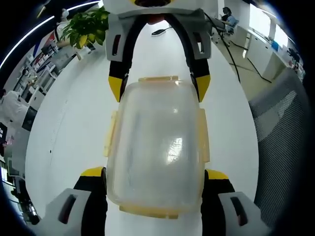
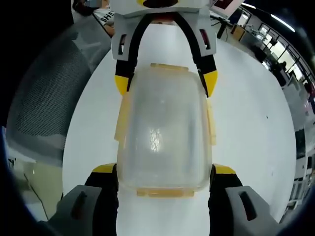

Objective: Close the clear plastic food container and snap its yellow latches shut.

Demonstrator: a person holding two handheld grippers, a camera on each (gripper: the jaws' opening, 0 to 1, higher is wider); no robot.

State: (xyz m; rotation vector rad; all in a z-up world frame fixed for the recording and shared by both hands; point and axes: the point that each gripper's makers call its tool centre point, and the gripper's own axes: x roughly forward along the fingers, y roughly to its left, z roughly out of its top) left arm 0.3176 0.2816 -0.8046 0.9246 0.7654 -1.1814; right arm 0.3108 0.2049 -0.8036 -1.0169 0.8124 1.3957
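Observation:
A clear plastic food container [image 1: 155, 142] lies on the white round table [image 1: 64, 128] with its lid on top. Its yellow latches [image 1: 109, 135] flare outward along the sides and ends. My left gripper [image 1: 155, 173] is open, its yellow-tipped jaws straddling the container's near end. Opposite, my right gripper [image 1: 159, 87] straddles the far end, also open. The right gripper view has the same container [image 2: 165, 132] between my right gripper [image 2: 165, 169] at the near end and the left gripper [image 2: 166, 82] across from it. Whether any jaw presses the walls I cannot tell.
A grey mesh chair [image 1: 285, 128] stands close to the table edge, seen again as the chair [image 2: 44, 98] in the right gripper view. A potted plant [image 1: 86, 27] and a dark cable [image 1: 160, 32] sit at the table's far side. Office desks lie beyond.

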